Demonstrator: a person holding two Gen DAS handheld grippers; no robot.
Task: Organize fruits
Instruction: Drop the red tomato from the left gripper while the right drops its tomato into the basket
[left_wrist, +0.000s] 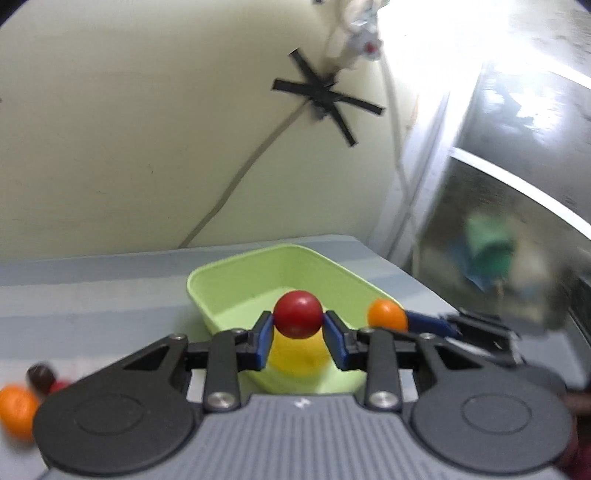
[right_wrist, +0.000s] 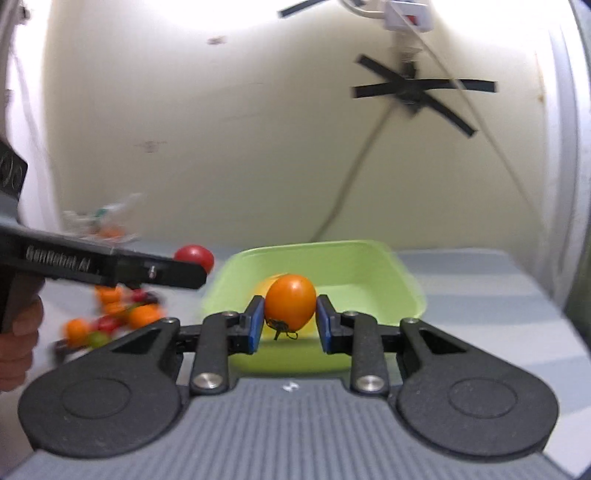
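One readable mark — a brand name

The left hand-held gripper (right_wrist: 192, 275) bears blurred white lettering along its black side — apparently "GenRobot.AI".

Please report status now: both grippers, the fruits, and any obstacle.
Left gripper shut on red tomato, right gripper shut on orange tomato. Both at green tub. More fruit loose on table. No obstacle seen.

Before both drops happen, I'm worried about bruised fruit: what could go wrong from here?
1. The left gripper and right gripper converge on the same green tub and could collide.
2. The orange tomato is held near the tub's rim, so it might fall outside.
3. The red tomato is round and gripped only at its sides; it could slip or bounce.
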